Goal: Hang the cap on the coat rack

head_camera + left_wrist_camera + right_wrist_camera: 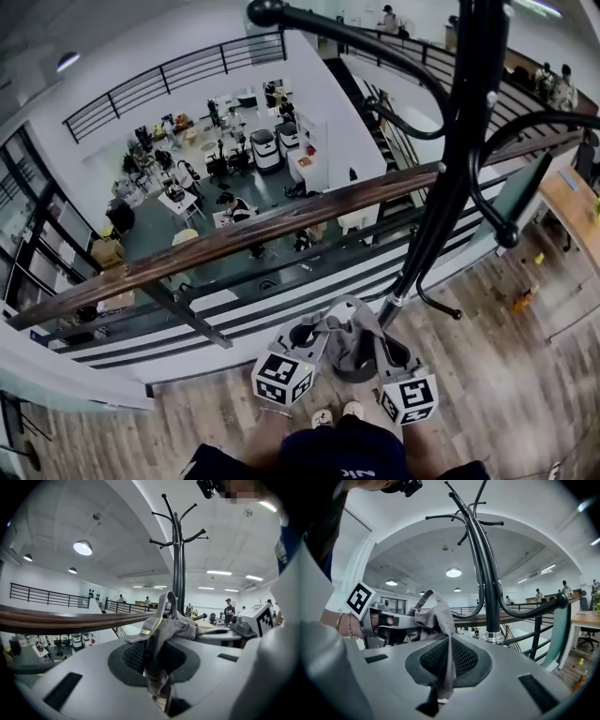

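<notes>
Pinching grey cap (349, 345), left tongs (157, 677) and right tongs (440, 686), plank floor (487, 375), coat rack (450, 169), balcony railing (234, 239)

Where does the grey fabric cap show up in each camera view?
Head view: grey fabric cap low centre.
Left gripper view: centre, pinched in the left claw.
Right gripper view: centre-left, pinched in the right claw.
Shared landmark: the black metal coat rack behind it.

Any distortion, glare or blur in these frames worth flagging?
Head view: heavy fisheye, the brown wooden handrail bows. Left gripper view: round ceiling lamp blown out; grey fabric cap slightly soft up close. Right gripper view: dark vignette corners, black metal coat rack pole curves.
</notes>
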Demonstrator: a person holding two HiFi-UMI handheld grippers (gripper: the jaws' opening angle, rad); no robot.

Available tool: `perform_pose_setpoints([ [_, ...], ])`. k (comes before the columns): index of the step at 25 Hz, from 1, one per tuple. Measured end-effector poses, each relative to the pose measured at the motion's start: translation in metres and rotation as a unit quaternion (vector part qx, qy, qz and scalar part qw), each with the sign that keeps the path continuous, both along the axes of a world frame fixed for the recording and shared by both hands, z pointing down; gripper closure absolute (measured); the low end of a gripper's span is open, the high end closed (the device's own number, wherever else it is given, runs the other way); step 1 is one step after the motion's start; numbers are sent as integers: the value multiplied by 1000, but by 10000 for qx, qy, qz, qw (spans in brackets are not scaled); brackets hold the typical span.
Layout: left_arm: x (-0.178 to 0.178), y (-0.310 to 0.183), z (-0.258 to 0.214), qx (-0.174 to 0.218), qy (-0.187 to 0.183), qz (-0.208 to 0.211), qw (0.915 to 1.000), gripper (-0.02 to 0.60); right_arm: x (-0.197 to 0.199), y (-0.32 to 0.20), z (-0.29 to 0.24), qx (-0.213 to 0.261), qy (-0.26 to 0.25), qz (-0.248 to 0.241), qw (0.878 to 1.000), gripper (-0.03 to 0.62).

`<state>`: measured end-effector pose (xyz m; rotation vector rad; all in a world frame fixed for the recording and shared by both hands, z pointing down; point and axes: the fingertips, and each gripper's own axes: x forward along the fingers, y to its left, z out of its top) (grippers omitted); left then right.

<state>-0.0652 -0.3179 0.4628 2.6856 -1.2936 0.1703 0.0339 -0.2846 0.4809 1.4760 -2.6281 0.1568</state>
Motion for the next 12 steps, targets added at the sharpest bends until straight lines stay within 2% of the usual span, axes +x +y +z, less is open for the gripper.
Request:
perform_pose_setpoints([
  [3, 0, -14, 8, -88, -156, -109, 9998, 532, -1, -6, 6, -73, 33, -96, 9999, 577],
  [12, 13, -33, 28, -294, -257, 94, 9992, 531, 9, -16, 18, -188, 30, 30, 9998, 577],
])
